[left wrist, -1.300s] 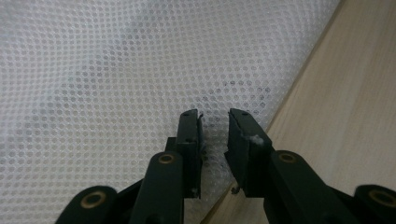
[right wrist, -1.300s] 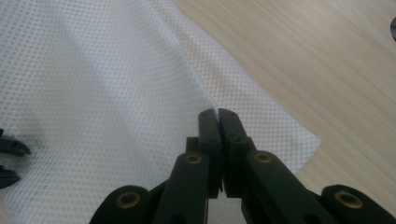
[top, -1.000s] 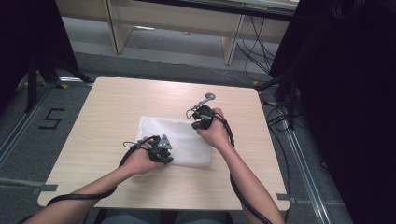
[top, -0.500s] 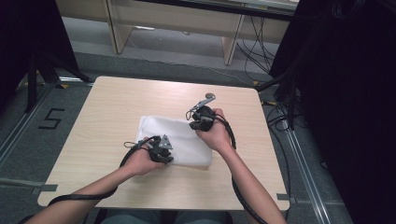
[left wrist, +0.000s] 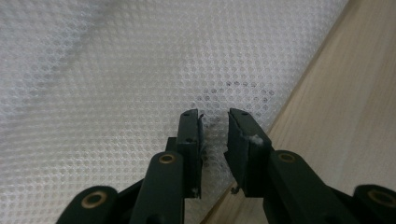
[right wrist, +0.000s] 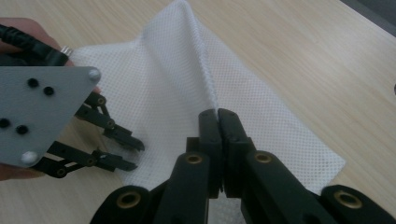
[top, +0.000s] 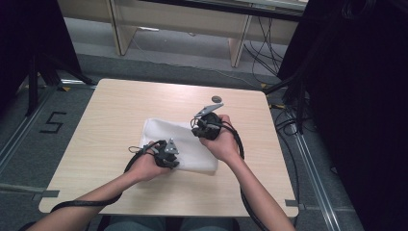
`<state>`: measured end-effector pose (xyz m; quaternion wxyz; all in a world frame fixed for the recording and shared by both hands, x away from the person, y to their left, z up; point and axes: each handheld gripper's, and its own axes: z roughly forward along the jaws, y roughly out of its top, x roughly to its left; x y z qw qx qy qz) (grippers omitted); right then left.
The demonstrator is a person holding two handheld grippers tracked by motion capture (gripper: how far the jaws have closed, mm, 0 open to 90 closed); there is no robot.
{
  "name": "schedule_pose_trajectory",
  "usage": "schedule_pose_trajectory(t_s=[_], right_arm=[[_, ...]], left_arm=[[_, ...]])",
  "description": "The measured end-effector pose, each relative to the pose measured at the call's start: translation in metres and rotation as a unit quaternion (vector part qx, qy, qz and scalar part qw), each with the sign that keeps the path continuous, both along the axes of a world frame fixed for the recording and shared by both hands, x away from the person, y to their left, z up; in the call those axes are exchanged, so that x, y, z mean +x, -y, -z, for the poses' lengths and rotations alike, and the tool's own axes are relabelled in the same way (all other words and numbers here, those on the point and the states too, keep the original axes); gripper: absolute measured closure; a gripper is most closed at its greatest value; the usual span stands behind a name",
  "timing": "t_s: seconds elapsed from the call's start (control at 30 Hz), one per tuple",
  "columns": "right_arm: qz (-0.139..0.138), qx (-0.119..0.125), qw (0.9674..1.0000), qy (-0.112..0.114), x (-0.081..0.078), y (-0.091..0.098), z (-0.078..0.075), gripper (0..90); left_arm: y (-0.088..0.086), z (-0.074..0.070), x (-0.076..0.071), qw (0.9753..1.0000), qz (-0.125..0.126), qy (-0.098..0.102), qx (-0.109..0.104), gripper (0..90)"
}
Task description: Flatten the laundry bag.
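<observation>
From the high view, a white mesh cloth lies near the middle of the light wooden table, a little toward the person's side. The left gripper rests low at the cloth's near left part, held in the left hand, and the right gripper, in the right hand, sits above the cloth's far right edge with its grey plate tilted upward. A small dark round object lies on the bare table beyond the right gripper; it is too small to tell what it is. In the left gripper view, the cloth covers most of the surface ahead, and its edge runs diagonally past a strip of table at the right. The left gripper has its jaws a narrow gap apart, with the tips down at the mesh close to that edge; a little fabric seems to bunch between them, though whether the pads truly pinch it cannot be told. In the right gripper view, the right gripper has its jaws pressed together on a raised ridge of the cloth, which rises in a fold toward the tips. The other gripper shows at the left, on the cloth's edge, its jaws slightly apart.
</observation>
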<state>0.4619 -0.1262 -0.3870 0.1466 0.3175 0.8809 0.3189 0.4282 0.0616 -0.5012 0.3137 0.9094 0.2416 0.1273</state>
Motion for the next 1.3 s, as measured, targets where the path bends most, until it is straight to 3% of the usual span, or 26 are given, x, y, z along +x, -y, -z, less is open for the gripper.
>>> schedule_pose_trajectory(t_s=[0.03, 0.07, 0.3, 0.4, 0.57, 0.6, 0.63, 0.67, 0.77, 0.8, 0.83, 0.9, 0.93, 1.0, 1.03, 1.07, 1.1, 1.17, 1.2, 1.23, 1.3], right_arm=[[0.003, 0.005, 0.9999, -0.015, -0.003, -0.001, -0.001, 90.0], [0.003, 0.014, 0.9999, -0.006, -0.004, -0.001, 0.001, 90.0], [-0.023, 0.005, 0.9997, -0.004, -0.016, 0.002, 0.003, 90.0], [-0.018, 0.011, 0.9998, -0.001, -0.024, 0.001, 0.005, 90.0], [-0.025, 0.013, 0.9995, -0.01, -0.034, 0.0, 0.01, 90.0], [-0.012, 0.013, 0.9997, -0.016, -0.037, -0.001, 0.012, 90.0], [-0.031, 0.013, 0.9993, -0.015, -0.037, 0.0, 0.014, 90.0], [-0.034, 0.015, 0.9992, -0.013, -0.038, 0.0, 0.016, 90.0], [-0.031, 0.019, 0.9991, -0.022, -0.044, -0.002, 0.024, 90.0], [-0.039, 0.02, 0.9989, -0.019, -0.044, -0.002, 0.027, 90.0], [-0.048, 0.014, 0.9983, -0.031, -0.044, -0.001, 0.027, 90.0], [-0.042, 0.019, 0.9983, -0.036, -0.046, -0.003, 0.031, 90.0], [-0.023, 0.014, 0.999, -0.034, -0.047, -0.003, 0.033, 90.0], [-0.038, 0.016, 0.9984, -0.039, -0.048, -0.003, 0.035, 90.0], [-0.038, 0.016, 0.9984, -0.039, -0.048, -0.003, 0.035, 90.0], [-0.036, 0.012, 0.9983, -0.045, -0.049, -0.002, 0.036, 90.0], [-0.035, 0.012, 0.9984, -0.043, -0.048, -0.001, 0.037, 90.0], [-0.034, 0.013, 0.9982, -0.047, -0.048, 0.0, 0.038, 90.0], [-0.031, 0.012, 0.9983, -0.047, -0.048, 0.0, 0.039, 90.0], [-0.024, 0.009, 0.9987, -0.045, -0.048, 0.001, 0.039, 90.0], [-0.037, 0.01, 0.9985, -0.039, -0.046, 0.001, 0.041, 90.0]], left_arm=[[0.0, 0.0, 0.0, 1.0, 0.001, 0.0, 0.0, 74.0], [0.0, -0.001, 0.0, 1.0, 0.002, -0.002, 0.003, 74.0], [0.0, 0.001, -0.001, 1.0, -0.004, 0.003, -0.003, 73.9], [0.0, 0.001, -0.001, 1.0, -0.001, 0.007, -0.005, 73.8], [0.0, 0.002, -0.001, 0.9999, 0.001, 0.008, -0.011, 73.7], [0.0, 0.002, -0.002, 0.9999, -0.006, 0.008, -0.013, 73.6], [0.0, 0.002, -0.003, 0.9999, -0.01, 0.004, -0.013, 73.5], [0.0, 0.001, -0.002, 0.9999, -0.005, 0.011, -0.009, 73.4], [-0.001, 0.002, 0.0, 0.9999, -0.003, 0.004, -0.012, 72.9], [-0.002, 0.002, -0.001, 0.9998, -0.008, 0.006, -0.016, 72.7], [-0.002, 0.003, -0.001, 0.9997, -0.009, -0.002, -0.022, 72.3], [-0.003, 0.002, 0.0, 0.9997, -0.011, 0.003, -0.02, 71.4], [-0.003, 0.003, -0.001, 0.9995, -0.018, -0.003, -0.025, 70.9], [-0.004, 0.003, -0.001, 0.9994, -0.018, -0.003, -0.029, 69.0], [-0.003, 0.004, -0.001, 0.9985, -0.029, 0.003, -0.045, 69.0], [-0.008, 0.0, 0.001, 0.9994, -0.017, -0.006, -0.03, 68.0], [-0.008, -0.001, 0.0, 0.9988, -0.024, -0.015, -0.039, 68.0], [-0.011, -0.005, 0.001, 0.9989, -0.024, -0.005, -0.04, 67.9], [-0.012, -0.006, -0.001, 0.9979, -0.036, -0.007, -0.054, 67.9], [-0.018, -0.012, 0.001, 0.9995, -0.012, -0.01, -0.028, 67.9], [-0.022, -0.017, -0.002, 0.9991, -0.025, -0.01, -0.034, 69.4]])
